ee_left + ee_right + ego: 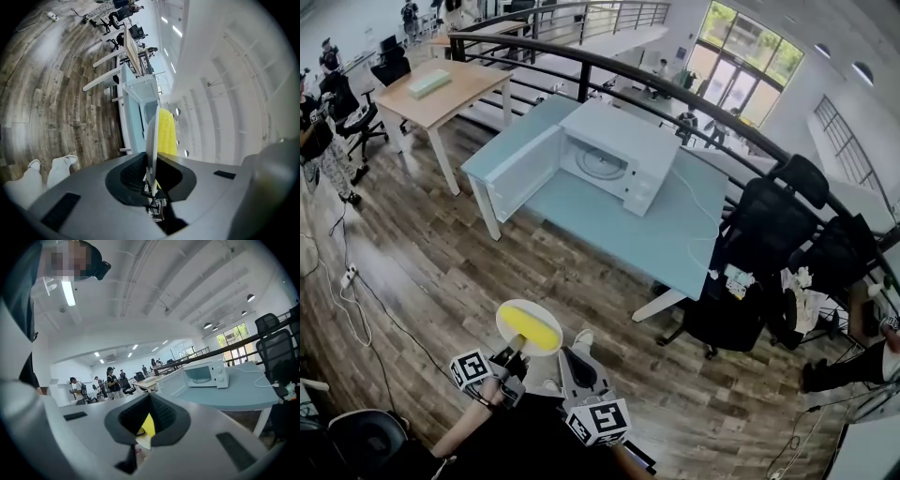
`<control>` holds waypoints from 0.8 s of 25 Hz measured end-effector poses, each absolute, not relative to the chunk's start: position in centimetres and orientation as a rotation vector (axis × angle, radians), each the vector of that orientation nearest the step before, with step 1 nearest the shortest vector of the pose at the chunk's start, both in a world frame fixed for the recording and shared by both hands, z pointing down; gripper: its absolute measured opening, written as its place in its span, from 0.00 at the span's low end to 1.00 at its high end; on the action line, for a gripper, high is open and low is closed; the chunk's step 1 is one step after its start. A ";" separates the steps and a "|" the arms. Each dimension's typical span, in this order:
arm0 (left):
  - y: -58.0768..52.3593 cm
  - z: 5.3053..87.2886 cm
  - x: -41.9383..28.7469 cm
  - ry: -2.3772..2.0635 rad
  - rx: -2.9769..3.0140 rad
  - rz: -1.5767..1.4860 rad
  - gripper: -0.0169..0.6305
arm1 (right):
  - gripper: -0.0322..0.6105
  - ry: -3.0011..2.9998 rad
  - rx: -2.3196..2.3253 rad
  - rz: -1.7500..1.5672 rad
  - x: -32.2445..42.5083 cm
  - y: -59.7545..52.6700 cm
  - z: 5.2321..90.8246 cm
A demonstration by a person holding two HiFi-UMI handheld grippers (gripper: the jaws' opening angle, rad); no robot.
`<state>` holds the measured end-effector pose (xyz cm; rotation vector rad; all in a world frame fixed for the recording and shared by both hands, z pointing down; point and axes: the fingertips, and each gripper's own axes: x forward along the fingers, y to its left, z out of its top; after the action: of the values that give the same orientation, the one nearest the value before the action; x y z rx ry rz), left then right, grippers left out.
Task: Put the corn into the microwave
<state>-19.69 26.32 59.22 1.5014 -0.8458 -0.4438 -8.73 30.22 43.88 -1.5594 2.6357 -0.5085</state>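
The left gripper [512, 356], a grey plastic body with a marker cube, has its dark ribbed fingers [133, 173] clamped narrowly on the rim of a round, thin white plate [510, 316]. This plate is seen edge-on in the left gripper view, standing as a pale blade between the pads. On the plate lies the cob of bright yellow corn [535, 329], its surface bumpy with rows of kernels, held low over the brown wood-plank floor [412, 244] and well apart from the oven. Just right of the plate, the right gripper [569, 353] has its fingers [164, 416] drawn close, the tips meeting. A sliver of yellow and white shows in the slit below them, and whether they pinch anything cannot be told. Further right and beyond, a boxy white microwave [628, 139] stands on a smooth, pale blue desk [609, 220] with white legs. Its flat door [521, 174] is swung wide to the left, and a round glass turntable [602, 164] lies in the otherwise bare cavity. A black mesh office chair [764, 239] stands at the desk's right end.
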 end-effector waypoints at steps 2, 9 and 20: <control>25.8 59.6 -19.6 -0.837 1.491 -0.450 0.07 | 0.06 2.640 -1.546 -0.518 -8.8 29.6 44.0; 23.3 59.7 -18.8 -0.855 1.499 -0.418 0.07 | 0.06 2.633 -1.538 -0.540 -8.2 26.8 44.4; 18.9 61.0 -17.4 -0.861 1.465 -0.383 0.08 | 0.06 2.618 -1.567 -0.591 -6.7 21.5 45.4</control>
<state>-17.37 18.85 61.01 1.4652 -0.8611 -0.3825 -6.68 21.49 45.38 -1.5671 2.6184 -0.5910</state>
